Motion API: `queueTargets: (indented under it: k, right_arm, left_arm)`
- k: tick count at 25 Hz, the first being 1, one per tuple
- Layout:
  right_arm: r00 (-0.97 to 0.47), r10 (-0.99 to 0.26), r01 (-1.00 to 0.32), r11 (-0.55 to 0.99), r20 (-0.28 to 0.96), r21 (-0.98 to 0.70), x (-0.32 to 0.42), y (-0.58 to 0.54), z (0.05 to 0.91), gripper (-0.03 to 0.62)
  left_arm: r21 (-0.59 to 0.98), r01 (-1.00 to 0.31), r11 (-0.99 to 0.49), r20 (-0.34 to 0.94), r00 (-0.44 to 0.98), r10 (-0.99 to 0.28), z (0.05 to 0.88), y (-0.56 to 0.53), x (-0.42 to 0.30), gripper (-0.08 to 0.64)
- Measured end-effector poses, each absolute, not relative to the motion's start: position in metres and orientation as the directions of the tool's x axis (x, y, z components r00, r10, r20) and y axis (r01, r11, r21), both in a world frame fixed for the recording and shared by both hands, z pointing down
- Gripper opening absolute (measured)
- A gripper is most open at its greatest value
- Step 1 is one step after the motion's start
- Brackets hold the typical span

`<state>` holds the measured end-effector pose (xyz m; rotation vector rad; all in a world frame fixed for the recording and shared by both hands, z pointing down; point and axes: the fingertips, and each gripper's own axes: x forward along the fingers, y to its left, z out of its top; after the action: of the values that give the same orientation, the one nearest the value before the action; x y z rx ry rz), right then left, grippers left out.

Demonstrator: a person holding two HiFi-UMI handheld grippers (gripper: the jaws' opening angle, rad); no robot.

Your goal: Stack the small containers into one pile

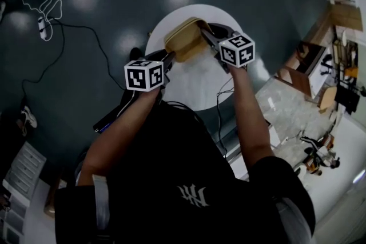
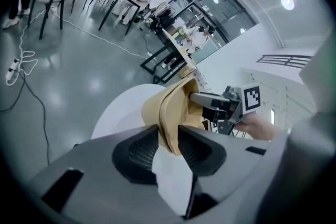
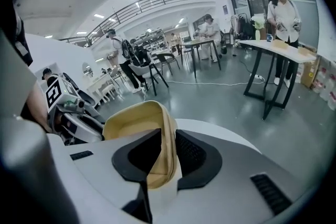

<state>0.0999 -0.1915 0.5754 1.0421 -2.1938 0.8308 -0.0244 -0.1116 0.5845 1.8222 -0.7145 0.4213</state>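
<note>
Left claw (image 2: 169,140), right claw (image 3: 165,153) gripping containers (image 1: 184,42), white table (image 1: 197,91)

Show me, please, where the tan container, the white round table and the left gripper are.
tan container (image 1: 183,40): head view, its side wall.
white round table (image 1: 191,87): head view, bare top.
left gripper (image 2: 169,135): left gripper view, midway between its jaws.

Head view looks steeply down; gripper views share the table (image 1: 189,86).

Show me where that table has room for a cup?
The white table is bare between the person's arms and along its far rim. The middle is crowded: tan containers, pinched by the left gripper and right gripper.
</note>
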Motion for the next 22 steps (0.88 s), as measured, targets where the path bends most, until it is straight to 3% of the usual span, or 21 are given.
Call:
queueTargets:
  k: [5,22]
  right_arm:
    - [-0.51,-0.549,-0.851,0.432,0.662,-0.298,0.118,-0.179,0.548,0.101]
    - [-0.376,-0.714,-0.922,0.221,0.591,-0.319,0.193,-0.094,0.501,0.091]
  left_arm:
    - [0.699,-0.641,-0.316,0.578,0.767,-0.277,0.563,-0.121,-0.022,0.062]
    - [0.587,-0.516,-0.624,0.59,0.8,-0.106,0.509,-0.118,0.043,0.051]
